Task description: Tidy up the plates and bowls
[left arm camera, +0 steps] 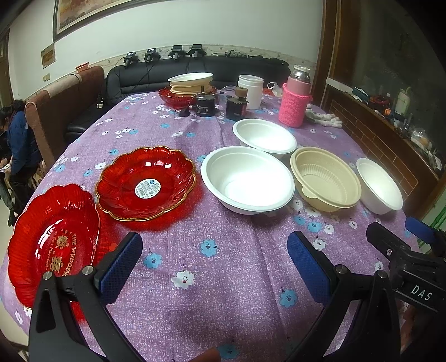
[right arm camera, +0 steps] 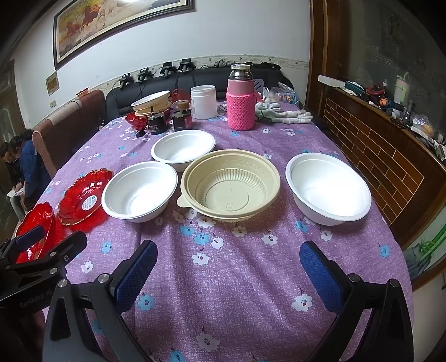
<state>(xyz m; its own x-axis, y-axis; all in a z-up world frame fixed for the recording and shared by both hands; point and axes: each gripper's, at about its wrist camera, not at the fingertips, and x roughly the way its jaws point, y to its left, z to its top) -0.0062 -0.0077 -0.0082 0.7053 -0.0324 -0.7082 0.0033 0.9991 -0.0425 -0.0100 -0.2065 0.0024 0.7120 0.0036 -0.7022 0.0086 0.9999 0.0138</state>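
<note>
Both grippers, left gripper (left arm camera: 214, 267) and right gripper (right arm camera: 228, 275), are hovering wide open and empty, seemingly picking a first red plate (left arm camera: 145, 183) or white bowl (right arm camera: 139, 192) to stack.

Cloth: purple tablecloth (right arm camera: 228, 278) with blue and white flowers, covering the whole surface.
Flask: steel flask (right arm camera: 240, 97) in a pink knitted sleeve — upright at the far end.
Tub: white plastic tub (right arm camera: 203, 101), just left of the flask.
Jars: two dark jars (right arm camera: 156, 122) left of the tub, standing close together.
Gloves: pale gloves (right arm camera: 284, 115) lying right of the flask.
Sofa: black sofa (right arm camera: 156, 83) behind the surface — small black devices with cables along its back.
Painting: framed horse painting (right arm camera: 117, 25) on the white wall.
Person: seated at far left, dark blue jacket (right arm camera: 29, 164).
Sideboard: cluttered wooden sideboard (right arm camera: 390, 133) along the right.
</note>
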